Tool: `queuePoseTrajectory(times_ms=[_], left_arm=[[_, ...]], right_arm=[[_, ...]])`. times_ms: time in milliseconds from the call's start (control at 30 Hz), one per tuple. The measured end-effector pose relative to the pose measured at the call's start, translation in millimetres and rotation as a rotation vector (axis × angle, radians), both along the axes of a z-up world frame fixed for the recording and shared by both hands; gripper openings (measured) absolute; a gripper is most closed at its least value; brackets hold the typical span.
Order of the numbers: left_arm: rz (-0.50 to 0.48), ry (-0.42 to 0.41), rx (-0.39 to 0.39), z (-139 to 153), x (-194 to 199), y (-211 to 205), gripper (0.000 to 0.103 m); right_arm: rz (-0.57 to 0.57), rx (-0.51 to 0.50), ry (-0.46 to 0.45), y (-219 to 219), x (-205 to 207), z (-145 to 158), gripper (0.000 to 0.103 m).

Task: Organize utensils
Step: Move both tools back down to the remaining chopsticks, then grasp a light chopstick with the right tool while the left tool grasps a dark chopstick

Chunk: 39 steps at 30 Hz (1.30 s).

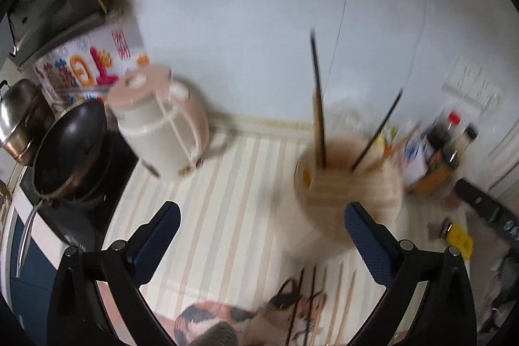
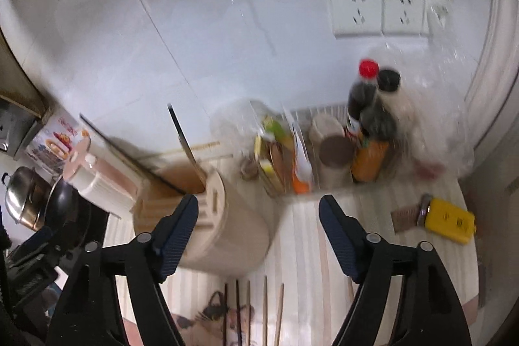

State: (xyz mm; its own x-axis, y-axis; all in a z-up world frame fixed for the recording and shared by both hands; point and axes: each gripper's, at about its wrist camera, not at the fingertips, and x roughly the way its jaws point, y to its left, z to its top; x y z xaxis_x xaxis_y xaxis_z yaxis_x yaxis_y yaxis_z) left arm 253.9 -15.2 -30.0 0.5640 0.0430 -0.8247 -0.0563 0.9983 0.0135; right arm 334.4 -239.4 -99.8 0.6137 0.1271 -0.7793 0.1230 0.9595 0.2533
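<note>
We held the left gripper (image 1: 262,224) wide open and empty, above the striped counter (image 1: 207,184). The beige utensil holder (image 1: 348,184), chopsticks (image 1: 319,119) upright inside, stood ahead; loose chopsticks (image 2: 264,310) lay below. Our right gripper (image 2: 258,221) gaped too, gripping nothing.

Smeared by motion in both wrist views: utensil holder (image 1: 348,187), upright chopsticks (image 1: 319,106) inside reduced to streaks. Loose chopsticks (image 2: 265,310) on the striped counter (image 2: 301,235) cut off at the bottom edge. Bottle labels (image 2: 368,164) at the back unreadable. Patterned cloth (image 1: 211,318) cropped by the left view's lower edge. Pot (image 1: 18,115) clipped at far left.
</note>
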Motion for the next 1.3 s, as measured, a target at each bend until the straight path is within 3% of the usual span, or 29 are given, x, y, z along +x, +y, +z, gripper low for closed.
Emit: queuePoseTrajectory(times_ms=[233,267,333,467,667,700,767,833,1000,1067,1133,1300], left_arm=[[-0.015,0.147,0.054,-79,-19,-10,0.103],[-0.021,0.182,0.056,-97,-22,-12,0.102],[-0.038,0.238,0.054,-125,-27,-17,0.102],[-0.097,0.390,0.044,-180,-37,-31,0.074],[-0.149,0.525,0.038,-231,-50,-49,0.050],[-0.153,0.536,0.040,-236,-51,-50,0.045],[-0.160,0.555,0.043,-244,-54,-52,0.020],[-0.159,0.534,0.047,-243,-56,-51,0.005],[-0.108,0.530,0.067,-240,-57,-31,0.004],[-0.087,0.532,0.068,-238,-58,-21,0.004],[-0.075,0.535,0.062,-237,-59,-14,0.004],[-0.063,0.529,0.047,-229,-60,-6,0.004]], right_arm=[[0.033,-0.014,0.162,2,-22,-71,0.077],[0.042,-0.006,0.199,2,-26,-87,0.073],[0.062,-0.004,0.264,6,-30,-111,0.055],[0.094,0.019,0.413,12,-41,-171,0.040],[0.094,0.055,0.538,13,-57,-227,0.034],[0.093,0.062,0.548,14,-58,-231,0.034],[0.093,0.070,0.563,16,-58,-238,0.034],[0.101,0.075,0.574,21,-61,-245,0.034],[0.139,0.023,0.592,36,-61,-257,0.033],[0.164,-0.046,0.602,43,-62,-256,0.018],[0.164,-0.072,0.612,40,-63,-255,0.010],[0.129,-0.132,0.636,19,-60,-252,0.007]])
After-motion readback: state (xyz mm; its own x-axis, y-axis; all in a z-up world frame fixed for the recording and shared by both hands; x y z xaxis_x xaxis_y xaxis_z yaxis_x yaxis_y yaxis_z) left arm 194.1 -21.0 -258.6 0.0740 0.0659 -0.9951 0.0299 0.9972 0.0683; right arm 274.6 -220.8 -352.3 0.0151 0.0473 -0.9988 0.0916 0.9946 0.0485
